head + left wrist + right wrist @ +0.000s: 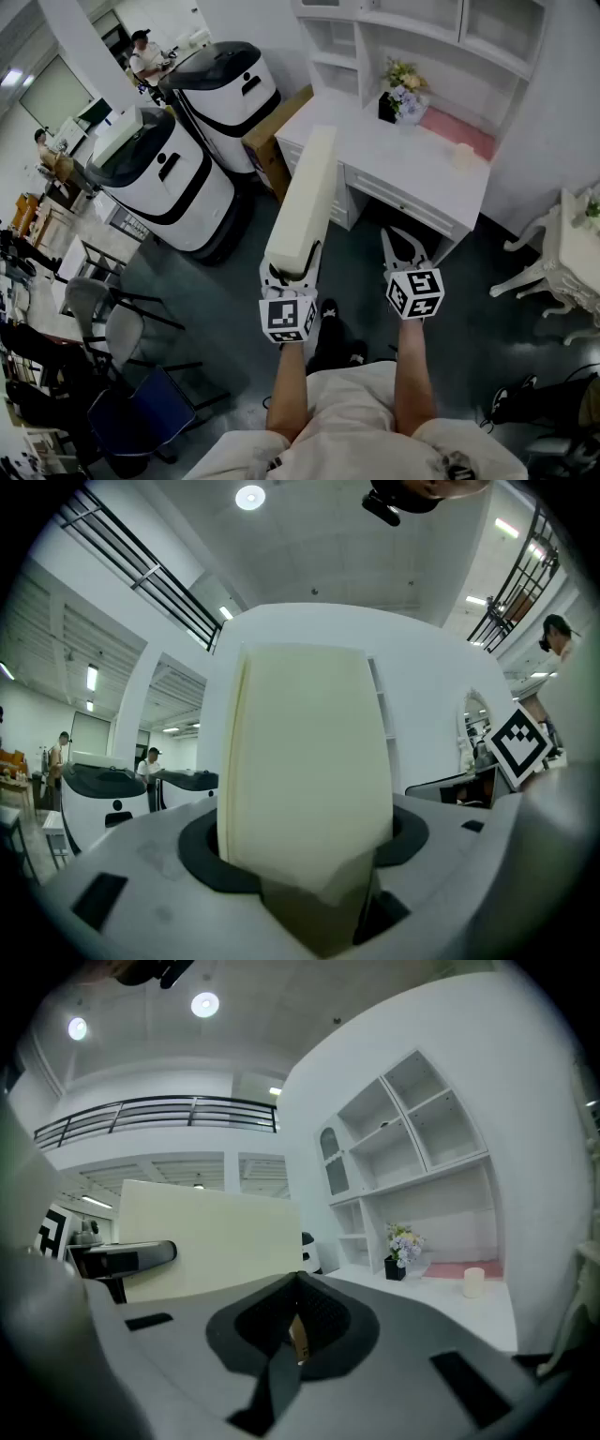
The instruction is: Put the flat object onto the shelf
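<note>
The flat object (305,202) is a long cream slab, held upright on its edge and pointing away toward the desk. My left gripper (291,274) is shut on its near end. In the left gripper view the slab (305,761) fills the gap between the jaws of the left gripper (309,878). My right gripper (394,246) hangs beside it on the right, shut and empty. The right gripper (295,1321) looks toward the white shelf unit (403,1138), with the slab (211,1241) at its left. The shelf unit (412,33) rises over a white desk (375,164).
On the desk stand a flower pot (401,94), a pink mat (459,131) and a small pale candle (463,155). Two white-and-black machines (164,183) (230,89) and a cardboard box (277,131) stand left of the desk. Chairs (112,319) are at the left, white ornate furniture (562,253) at the right.
</note>
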